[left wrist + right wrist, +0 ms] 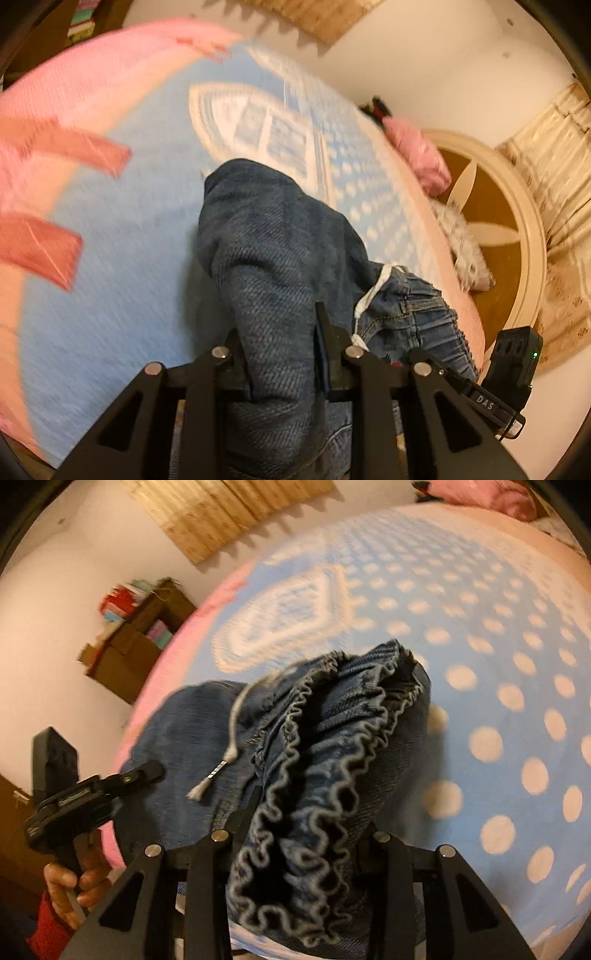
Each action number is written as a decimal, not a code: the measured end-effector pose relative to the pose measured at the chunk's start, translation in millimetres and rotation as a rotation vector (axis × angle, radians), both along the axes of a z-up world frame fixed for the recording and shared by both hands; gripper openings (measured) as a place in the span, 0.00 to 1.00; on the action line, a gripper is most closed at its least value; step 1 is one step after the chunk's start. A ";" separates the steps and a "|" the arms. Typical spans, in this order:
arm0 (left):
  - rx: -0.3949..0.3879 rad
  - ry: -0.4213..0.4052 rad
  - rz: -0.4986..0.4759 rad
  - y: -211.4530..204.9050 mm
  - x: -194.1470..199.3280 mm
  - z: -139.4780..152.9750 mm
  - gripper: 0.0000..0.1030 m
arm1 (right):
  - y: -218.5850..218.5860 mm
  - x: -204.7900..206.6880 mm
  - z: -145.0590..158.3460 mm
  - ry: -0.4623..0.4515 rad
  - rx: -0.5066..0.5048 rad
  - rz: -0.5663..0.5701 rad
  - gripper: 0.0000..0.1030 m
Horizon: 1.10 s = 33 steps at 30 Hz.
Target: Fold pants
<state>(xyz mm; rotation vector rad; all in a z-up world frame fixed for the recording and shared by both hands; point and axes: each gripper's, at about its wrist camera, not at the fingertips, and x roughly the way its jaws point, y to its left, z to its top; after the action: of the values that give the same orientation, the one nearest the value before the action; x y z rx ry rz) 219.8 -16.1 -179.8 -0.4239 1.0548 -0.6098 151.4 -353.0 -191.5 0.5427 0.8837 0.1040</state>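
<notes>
The blue denim pants (280, 240) lie bunched on a blue bedspread (129, 258) with white dots. My left gripper (280, 332) is shut on a thick fold of the denim, which runs up between its fingers. A white drawstring (369, 295) hangs from the waist just to the right. In the right wrist view my right gripper (310, 812) is shut on the ruffled elastic waistband (314, 775) of the pants (369, 701), lifted off the bedspread (498, 664). The left gripper's body (74, 786) shows at lower left, held by a hand (74, 882) in a red sleeve.
A pink fringed blanket (55, 147) lies along the bed's left side. At the bed's far right edge sit a pink pillow (417, 158) and a grey furry item (465, 251). Brown boxes (136, 642) stand against the wall. A round-patterned floor (517, 206) lies beside the bed.
</notes>
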 end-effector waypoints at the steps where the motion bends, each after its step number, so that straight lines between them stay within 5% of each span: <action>1: -0.013 -0.030 0.010 8.8 4.2 12.5 0.25 | 2.0 5.9 9.3 -0.029 0.020 0.006 0.38; 12: -0.008 -0.284 0.088 35.0 94.7 120.2 0.25 | 40.9 95.0 125.2 -0.310 -0.010 0.095 0.38; 16: 0.024 -0.337 0.119 35.2 136.8 131.1 0.25 | 49.2 134.0 142.5 -0.379 -0.042 0.101 0.38; 20: 0.110 -0.295 0.133 20.9 182.5 81.3 0.26 | 52.9 183.1 103.9 -0.323 -0.063 0.093 0.37; 22: 0.164 -0.240 0.118 10.4 207.5 32.0 0.27 | 51.2 204.9 68.9 -0.260 -0.088 0.081 0.37; 26: 0.289 -0.061 0.107 5.1 236.5 -72.9 0.33 | 51.9 238.3 -41.0 -0.010 -0.102 0.025 0.39; 28: 0.242 -0.100 0.134 18.0 231.0 -84.8 0.53 | 51.2 238.9 -71.8 0.059 -0.152 -0.029 0.52; 29: 0.228 -0.104 0.146 22.8 229.8 -85.3 0.59 | 47.0 232.6 -78.4 0.015 -0.134 -0.049 0.56; 33: 0.212 -0.110 0.145 38.2 223.7 -80.2 0.68 | 42.2 230.1 -79.6 -0.022 -0.098 -0.039 0.62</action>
<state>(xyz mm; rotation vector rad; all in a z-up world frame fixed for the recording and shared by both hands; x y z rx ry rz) 443.5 22.1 -260.0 -0.2752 0.9631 -0.3826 381.5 -310.8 -271.2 0.4659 0.8521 0.0304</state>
